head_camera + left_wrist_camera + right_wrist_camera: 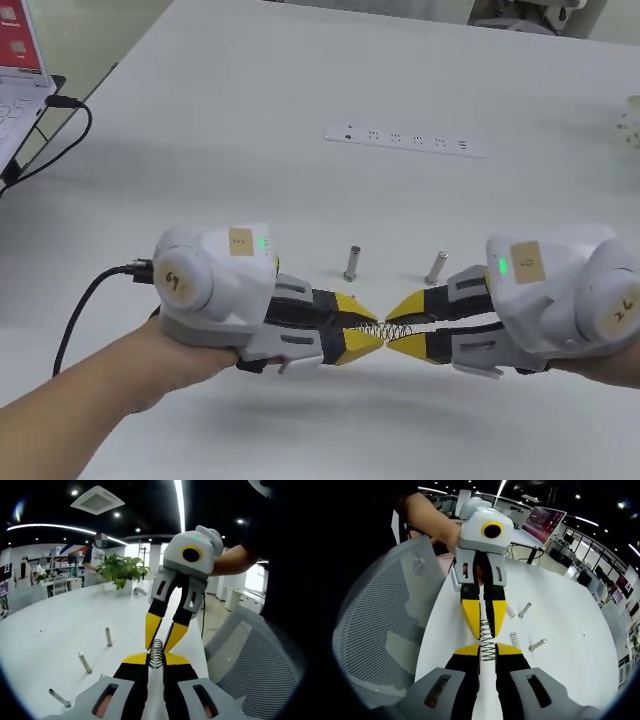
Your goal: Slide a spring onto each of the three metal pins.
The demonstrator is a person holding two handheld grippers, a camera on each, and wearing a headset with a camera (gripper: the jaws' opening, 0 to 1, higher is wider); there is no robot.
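A small coil spring [386, 331] hangs in the air between my two grippers, which meet tip to tip above the white table [250, 130]. My left gripper [362, 338] is shut on one end and my right gripper [405, 328] is shut on the other. The left gripper view shows the spring [156, 653] end-on at its own tips [156, 659]. Behind the grippers two metal pins [352, 263] [437, 267] stand upright. A third pin [59, 698] lies on the table. Two loose springs [510, 612] [515, 640] lie near the pins.
A white power strip [404, 140] lies further back on the table. A laptop [15, 70] and its black cable [70, 120] sit at the far left edge. A mesh chair [385, 625] stands on the near side of the table.
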